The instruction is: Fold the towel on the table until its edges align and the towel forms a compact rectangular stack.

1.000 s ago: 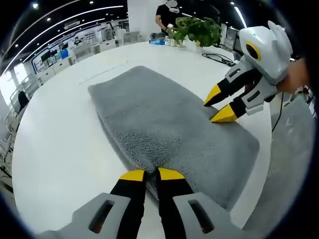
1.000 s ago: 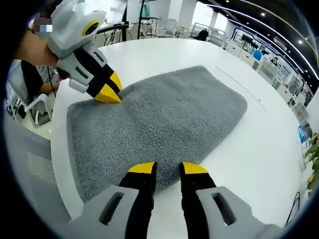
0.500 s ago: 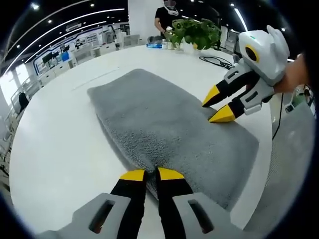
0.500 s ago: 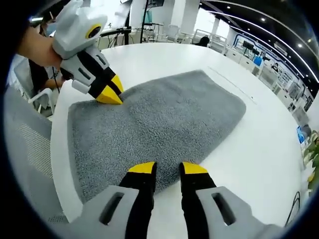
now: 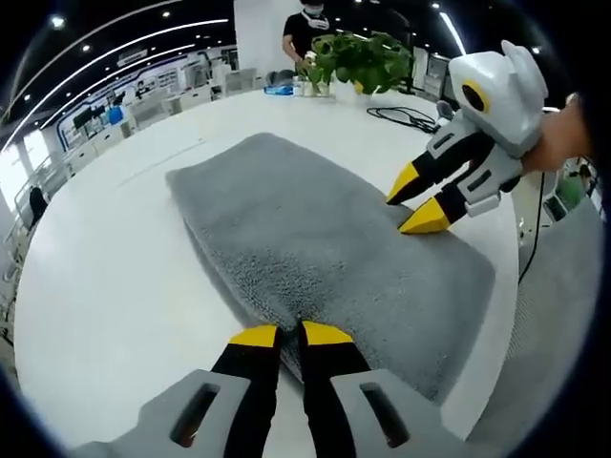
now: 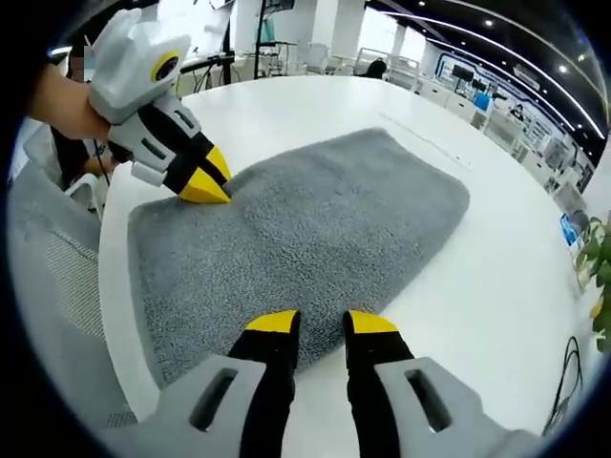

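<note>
The grey towel [image 5: 325, 243] lies flat on the white surface [image 5: 105, 277], already doubled over, with a layered edge showing along its lower-left side in the left gripper view. There it runs from the upper left of centre down to the lower right of the frame. In the right gripper view the towel [image 6: 305, 229] spreads from the lower left up to the right of centre.

The left gripper [image 5: 291, 334] rises from the bottom of its own view, its yellow-tipped fingers [image 5: 254, 336] narrowly parted and pinching the towel's near edge between them. In the right gripper view it enters from the upper left as the left gripper [image 6: 202, 181], tips at the towel's far edge, and a hand [image 6: 62, 100] holds its body.

The right gripper [image 6: 323, 324] rises from the bottom of its own view, fingers [image 6: 370, 324] spread with a clear gap, tips over the towel's near border. In the left gripper view the right gripper [image 5: 420, 200] comes in from the upper right, fingers apart, the lower tip touching the towel.

Beyond the surface's far rim, at the top of the left gripper view, stand a potted plant [image 5: 358, 59] and a person [image 5: 304, 29].
</note>
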`<state>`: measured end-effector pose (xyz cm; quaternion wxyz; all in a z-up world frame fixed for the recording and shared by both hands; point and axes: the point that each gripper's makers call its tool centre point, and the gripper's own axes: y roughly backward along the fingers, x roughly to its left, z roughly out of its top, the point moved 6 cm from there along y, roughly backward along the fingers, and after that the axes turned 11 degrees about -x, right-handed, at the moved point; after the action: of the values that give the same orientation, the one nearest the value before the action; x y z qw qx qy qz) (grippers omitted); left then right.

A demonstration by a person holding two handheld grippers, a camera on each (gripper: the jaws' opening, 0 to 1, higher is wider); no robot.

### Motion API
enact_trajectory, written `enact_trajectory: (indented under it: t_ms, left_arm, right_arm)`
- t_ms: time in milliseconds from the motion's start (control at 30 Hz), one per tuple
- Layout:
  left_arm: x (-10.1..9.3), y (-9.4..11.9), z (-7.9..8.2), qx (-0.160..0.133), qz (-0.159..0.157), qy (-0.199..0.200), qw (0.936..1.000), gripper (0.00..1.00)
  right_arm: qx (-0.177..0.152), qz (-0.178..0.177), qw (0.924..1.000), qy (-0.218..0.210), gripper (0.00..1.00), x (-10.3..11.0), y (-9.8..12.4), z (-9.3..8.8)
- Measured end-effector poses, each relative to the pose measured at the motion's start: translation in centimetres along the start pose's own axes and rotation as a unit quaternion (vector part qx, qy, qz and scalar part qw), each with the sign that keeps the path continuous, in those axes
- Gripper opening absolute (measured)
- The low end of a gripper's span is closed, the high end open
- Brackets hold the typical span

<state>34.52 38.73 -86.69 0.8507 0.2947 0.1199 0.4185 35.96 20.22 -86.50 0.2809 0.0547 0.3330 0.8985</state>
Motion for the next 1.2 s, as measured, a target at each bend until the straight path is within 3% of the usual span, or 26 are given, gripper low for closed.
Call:
enact_trajectory:
  t_ms: [100, 233, 333, 467, 567, 633, 700, 767, 833, 933, 1000, 1067, 1200]
  left_arm:
    - [-0.6, -0.2, 0.3, 0.005, 0.0, 0.022, 0.9997, 0.08]
    - [-0.6, 0.0, 0.3, 0.008, 0.02, 0.007, 0.9998, 0.14]
    - [0.4, 0.7, 0.7, 0.006, 0.059, -0.043, 0.9973, 0.3]
    - [0.3, 1.3, 1.4, 0.007, 0.048, -0.114, 0.9923, 0.38]
    - [-0.8, 2.0, 2.3, -0.005, 0.015, -0.183, 0.9831, 0.44]
    - [-1.3, 2.5, 2.7, -0.01, 0.005, -0.19, 0.9816, 0.44]
    - [-1.7, 2.8, 3.3, -0.027, 0.0, -0.187, 0.982, 0.45]
    - [-2.4, 3.2, 3.7, -0.038, -0.02, -0.187, 0.9814, 0.47]
    - [-3.4, 3.4, 3.8, -0.043, -0.058, -0.216, 0.9737, 0.48]
    - [-4.8, 4.0, 2.9, -0.029, -0.109, -0.226, 0.9677, 0.47]
    - [-5.4, 4.7, 2.2, -0.014, -0.124, -0.248, 0.9607, 0.44]
    - [-5.8, 5.3, 1.7, -0.01, -0.134, -0.249, 0.9592, 0.41]
    - [-5.9, 5.7, 0.5, -0.001, -0.148, -0.278, 0.9491, 0.37]
  right_arm:
    - [0.037, 0.019, 0.9991, 0.01, 0.18, -0.9, 0.0, 0.1]
    - [0.042, 0.032, 0.9978, 0.04, 0.18, -0.6, -0.1, 0.3]
    - [0.032, 0.042, 0.9968, 0.06, 0.18, -0.6, -0.1, 0.4]
    - [-0.006, 0.049, 0.9981, 0.037, 0.19, -0.6, 0.5, 0.8]
    - [-0.05, 0.068, 0.9965, -0.004, 0.22, -0.1, 1.1, 1.7]
    - [-0.056, 0.073, 0.9958, 0.001, 0.21, 0.2, 1.6, 2.1]
    - [-0.083, 0.093, 0.992, 0.021, 0.22, 0.9, 2.2, 2.6]
    - [-0.082, 0.104, 0.9909, 0.029, 0.23, 1.7, 2.8, 2.5]
    - [-0.081, 0.137, 0.9858, 0.053, 0.24, 3.3, 3.6, 2.0]
    - [-0.081, 0.175, 0.9776, 0.084, 0.19, 5.3, 4.4, 1.5]
    - [-0.079, 0.211, 0.9708, 0.083, 0.11, 6.9, 4.9, 1.0]
    - [-0.073, 0.214, 0.9681, 0.108, 0.15, 7.5, 5.1, 0.6]
    - [-0.065, 0.225, 0.9632, 0.131, 0.18, 8.4, 5.2, 0.1]
